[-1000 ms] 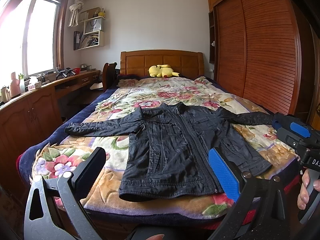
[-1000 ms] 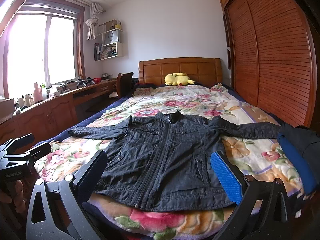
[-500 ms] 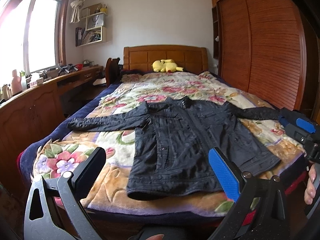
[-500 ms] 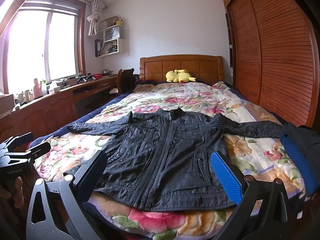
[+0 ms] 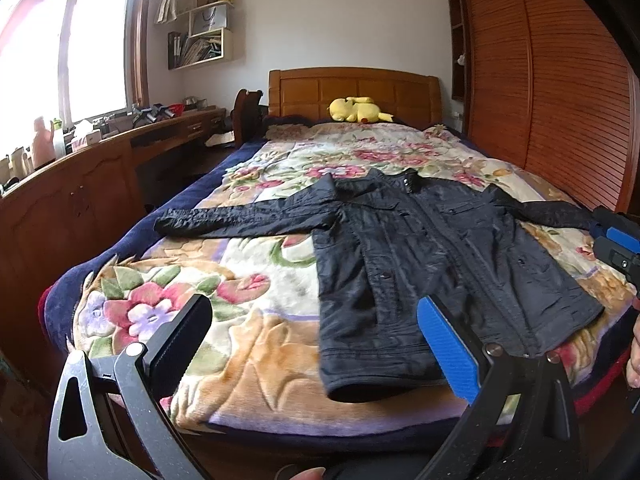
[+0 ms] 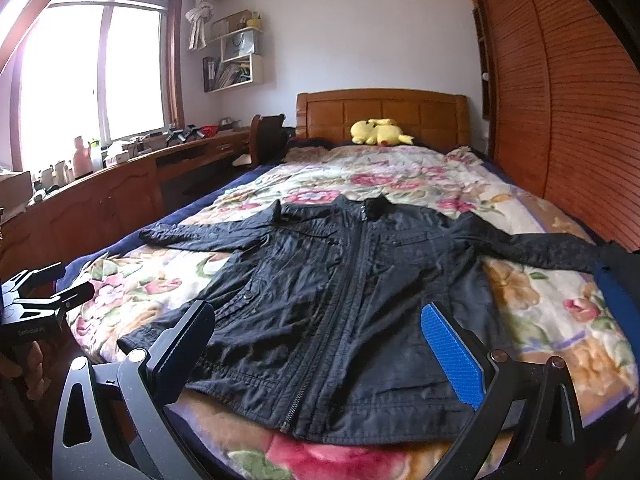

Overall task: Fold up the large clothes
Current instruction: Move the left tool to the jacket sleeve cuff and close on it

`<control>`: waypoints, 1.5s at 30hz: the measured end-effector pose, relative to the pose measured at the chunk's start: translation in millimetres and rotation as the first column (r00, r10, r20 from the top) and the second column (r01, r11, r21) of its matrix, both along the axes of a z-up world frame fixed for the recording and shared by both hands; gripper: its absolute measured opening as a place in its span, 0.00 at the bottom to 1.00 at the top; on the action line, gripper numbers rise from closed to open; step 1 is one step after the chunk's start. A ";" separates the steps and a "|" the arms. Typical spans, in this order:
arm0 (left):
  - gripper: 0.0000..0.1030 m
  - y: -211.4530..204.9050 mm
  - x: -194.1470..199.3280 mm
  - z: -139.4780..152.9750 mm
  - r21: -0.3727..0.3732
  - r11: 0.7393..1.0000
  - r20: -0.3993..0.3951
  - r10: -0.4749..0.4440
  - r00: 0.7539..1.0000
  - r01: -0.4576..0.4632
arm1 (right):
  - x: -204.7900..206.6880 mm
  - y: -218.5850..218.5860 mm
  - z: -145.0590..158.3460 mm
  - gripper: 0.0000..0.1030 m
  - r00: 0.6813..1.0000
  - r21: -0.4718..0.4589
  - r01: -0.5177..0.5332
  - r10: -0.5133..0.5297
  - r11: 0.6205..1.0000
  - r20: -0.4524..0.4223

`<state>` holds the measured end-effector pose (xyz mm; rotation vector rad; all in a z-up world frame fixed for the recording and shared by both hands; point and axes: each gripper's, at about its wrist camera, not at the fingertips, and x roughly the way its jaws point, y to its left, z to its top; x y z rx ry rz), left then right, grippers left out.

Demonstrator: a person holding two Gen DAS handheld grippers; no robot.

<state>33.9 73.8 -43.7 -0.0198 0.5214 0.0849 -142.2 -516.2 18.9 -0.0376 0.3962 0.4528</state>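
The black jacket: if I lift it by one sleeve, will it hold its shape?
Probably not. The jacket lies flat and creased on the blanket, so it looks floppy. Its slight sheen suggests it may slip in the open right gripper.

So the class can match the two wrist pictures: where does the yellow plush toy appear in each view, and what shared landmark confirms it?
Left wrist view: the yellow plush toy lies upper centre, at the head of the bed.
Right wrist view: it lies upper centre, slightly right, at the same spot.
Shared landmark: the wooden headboard directly behind it, with the black jacket spread nearer the cameras.
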 end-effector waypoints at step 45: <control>0.92 224.9 241.1 -80.1 -0.057 0.978 -0.258 0.179 0.949 -0.200 | 200.4 192.4 -78.6 1.00 0.958 -0.076 -0.233 0.216 0.969 -0.187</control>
